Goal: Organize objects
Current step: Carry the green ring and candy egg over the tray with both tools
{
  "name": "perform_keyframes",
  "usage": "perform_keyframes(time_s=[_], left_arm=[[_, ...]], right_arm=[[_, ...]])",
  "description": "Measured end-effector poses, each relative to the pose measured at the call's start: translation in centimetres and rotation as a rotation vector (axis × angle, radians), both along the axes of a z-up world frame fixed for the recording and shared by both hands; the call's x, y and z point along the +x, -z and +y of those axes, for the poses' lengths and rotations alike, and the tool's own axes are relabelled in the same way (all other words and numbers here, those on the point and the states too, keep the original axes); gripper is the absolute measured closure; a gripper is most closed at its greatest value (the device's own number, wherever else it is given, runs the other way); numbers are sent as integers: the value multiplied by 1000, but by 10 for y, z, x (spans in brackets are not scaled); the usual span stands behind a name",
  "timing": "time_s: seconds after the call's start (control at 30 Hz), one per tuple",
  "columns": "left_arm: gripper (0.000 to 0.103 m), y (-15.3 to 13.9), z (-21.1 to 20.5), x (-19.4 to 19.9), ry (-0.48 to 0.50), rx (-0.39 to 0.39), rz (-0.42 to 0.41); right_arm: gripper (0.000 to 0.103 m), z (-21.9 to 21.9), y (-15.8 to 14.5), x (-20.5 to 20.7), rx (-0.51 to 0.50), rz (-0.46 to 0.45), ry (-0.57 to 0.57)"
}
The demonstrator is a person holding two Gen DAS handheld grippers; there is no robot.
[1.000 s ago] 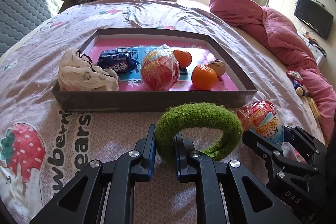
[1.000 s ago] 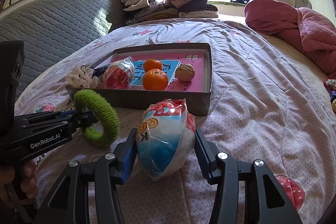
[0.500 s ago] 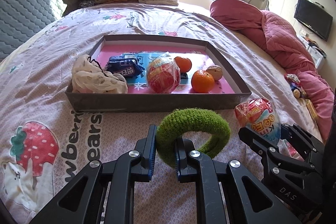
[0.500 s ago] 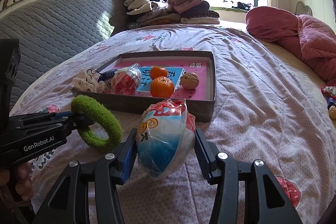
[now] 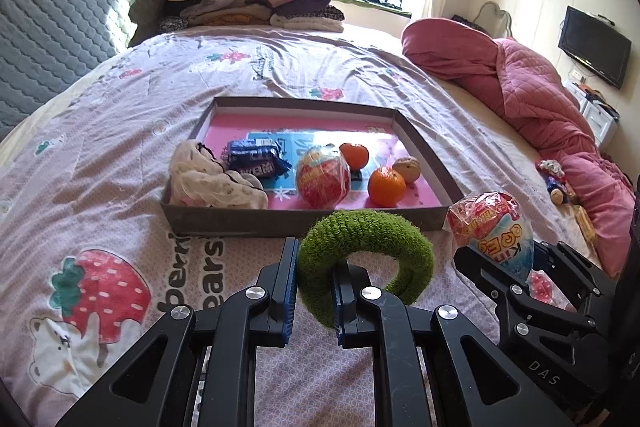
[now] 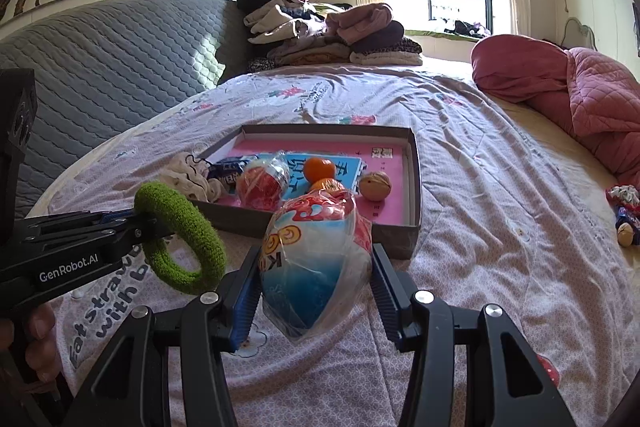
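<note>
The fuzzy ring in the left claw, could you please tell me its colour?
Green; the fuzzy ring shows best in the left wrist view.

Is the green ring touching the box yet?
Apart. The right wrist view shows the ring held in the air, with bedsheet visible between it and the box.

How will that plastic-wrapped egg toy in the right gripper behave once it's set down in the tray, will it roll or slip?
The wrapped egg toy is rounded, so it will probably roll unless nested against something in the tray. Its loose, crinkled film looks slick, so the right gripper may slip on it. The similar red-wrapped egg already rests there beside other items, suggesting neighbours steady it.
</note>
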State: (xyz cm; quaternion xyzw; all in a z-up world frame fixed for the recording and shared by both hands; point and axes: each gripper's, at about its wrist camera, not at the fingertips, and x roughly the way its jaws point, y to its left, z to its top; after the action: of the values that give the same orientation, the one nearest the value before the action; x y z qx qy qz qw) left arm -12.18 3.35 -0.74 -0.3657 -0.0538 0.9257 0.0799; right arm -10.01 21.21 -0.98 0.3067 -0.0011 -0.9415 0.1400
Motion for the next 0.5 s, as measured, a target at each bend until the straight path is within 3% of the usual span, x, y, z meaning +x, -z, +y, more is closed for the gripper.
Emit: perform_keyframes(time_s=[0.5], left_arm=[[89, -42, -21, -7, -30, 0, 76]], right_arm=[[52, -11, -48, -5, -36, 79, -12]])
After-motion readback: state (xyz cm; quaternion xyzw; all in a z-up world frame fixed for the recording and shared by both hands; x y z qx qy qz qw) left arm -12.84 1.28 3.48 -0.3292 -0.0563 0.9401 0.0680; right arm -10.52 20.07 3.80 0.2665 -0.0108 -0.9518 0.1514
